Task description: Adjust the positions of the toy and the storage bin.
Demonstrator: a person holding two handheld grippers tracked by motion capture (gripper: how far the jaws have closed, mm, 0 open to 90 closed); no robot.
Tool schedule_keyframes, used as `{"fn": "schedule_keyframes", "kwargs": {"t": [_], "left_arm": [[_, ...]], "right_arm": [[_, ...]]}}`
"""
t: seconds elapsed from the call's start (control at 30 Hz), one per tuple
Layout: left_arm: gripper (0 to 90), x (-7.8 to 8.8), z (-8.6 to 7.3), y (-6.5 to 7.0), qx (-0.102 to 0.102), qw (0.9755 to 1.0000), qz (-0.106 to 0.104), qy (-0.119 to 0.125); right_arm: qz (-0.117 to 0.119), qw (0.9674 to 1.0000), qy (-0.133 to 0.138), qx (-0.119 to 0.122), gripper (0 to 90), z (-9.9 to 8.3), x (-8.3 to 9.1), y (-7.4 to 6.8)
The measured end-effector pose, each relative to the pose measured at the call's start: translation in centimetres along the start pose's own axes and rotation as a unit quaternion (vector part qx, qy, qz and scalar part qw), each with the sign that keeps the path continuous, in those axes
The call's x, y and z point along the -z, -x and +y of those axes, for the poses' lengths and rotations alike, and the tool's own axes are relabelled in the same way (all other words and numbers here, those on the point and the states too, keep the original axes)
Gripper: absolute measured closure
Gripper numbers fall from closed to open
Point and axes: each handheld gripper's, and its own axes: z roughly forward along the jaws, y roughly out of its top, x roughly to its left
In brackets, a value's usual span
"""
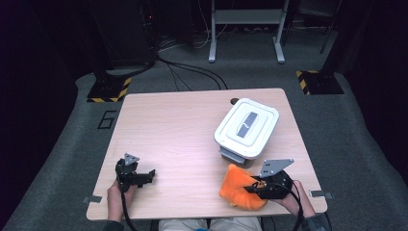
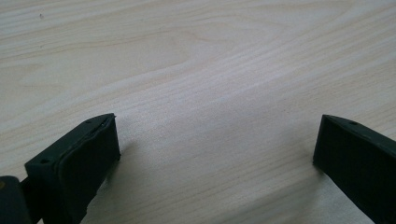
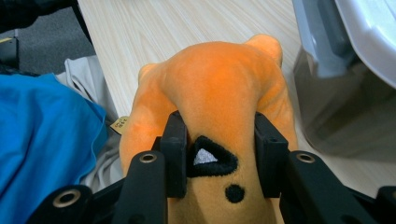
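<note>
— At the table's [image 1: 192, 125] left edge, what is seen?
— The left gripper [image 1: 144, 176] is rested there, released, nothing held.
— And rightward?
— An orange toy [image 1: 235, 187] is clenched by the right gripper [image 1: 251, 185], just in front of the lidded box [image 1: 246, 127].

Surface [image 1: 183, 125]: pale wood-grain laminate, matt, smooth.
Plush toy [image 3: 219, 88]: orange velvety cloth, soft nap, black stitched patches.
Bin [image 1: 246, 127]: white plastic lid, faint sheen; grey body, perhaps translucent.
Right tongs [image 3: 219, 156]: matt black plastic, metal eyelets.
Left tongs [image 2: 217, 149]: matt black pads, slightly rough.
Floor [image 1: 62, 139]: grey carpet.
</note>
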Motion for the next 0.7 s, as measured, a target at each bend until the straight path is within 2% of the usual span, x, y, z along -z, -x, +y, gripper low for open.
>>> {"fn": "schedule_keyframes", "kwargs": {"t": [0.47, 0.7], "left_arm": [[0.2, 0.0, 0.0, 0.0, 0.0, 1.0, 0.0, 0.0], [0.2, 0.0, 0.0, 0.0, 0.0, 1.0, 0.0, 0.0]], "right_arm": [[-0.027, 0.9991, -0.024, -0.022, 63.4, -2.6, 2.2, 0.8], [-0.047, 0.9974, -0.034, -0.044, 63.3, -4.1, 3.4, 1.2]]}}
